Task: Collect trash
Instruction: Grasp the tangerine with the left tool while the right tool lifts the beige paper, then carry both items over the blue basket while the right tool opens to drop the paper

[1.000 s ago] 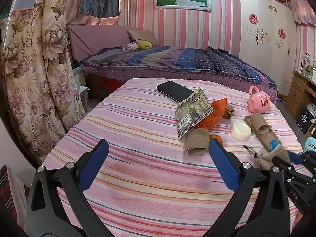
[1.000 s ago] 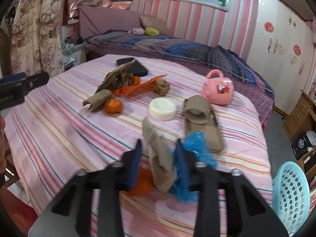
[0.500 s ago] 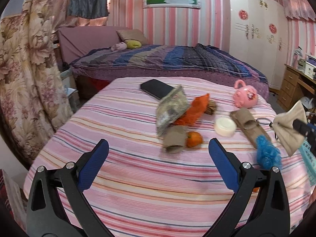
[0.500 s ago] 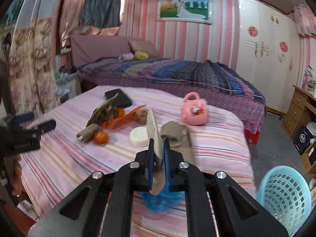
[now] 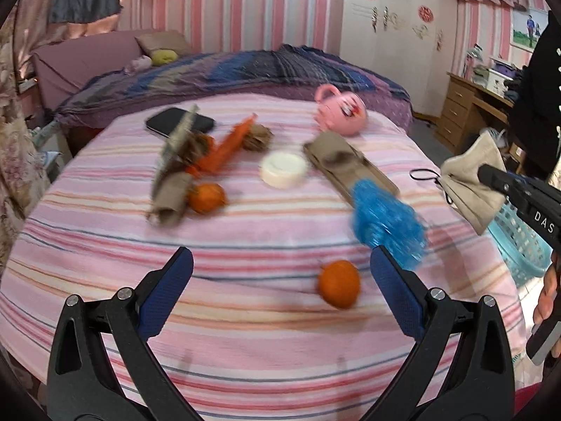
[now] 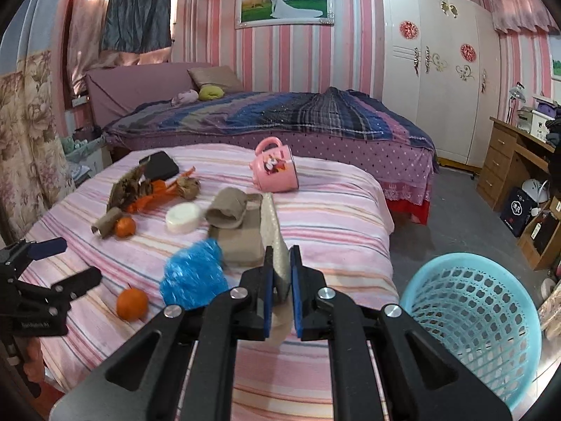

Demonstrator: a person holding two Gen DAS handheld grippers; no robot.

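Since the earlier frame the right gripper (image 6: 281,273) has lifted the beige mask (image 6: 271,221) off the striped tabletop (image 6: 333,203) — its fingers pinch it. The left gripper (image 5: 280,291) hangs with fingers spread, empty. Further right stands the blue basket (image 6: 470,315). The thin cloth could slip out early and land beside the basket.
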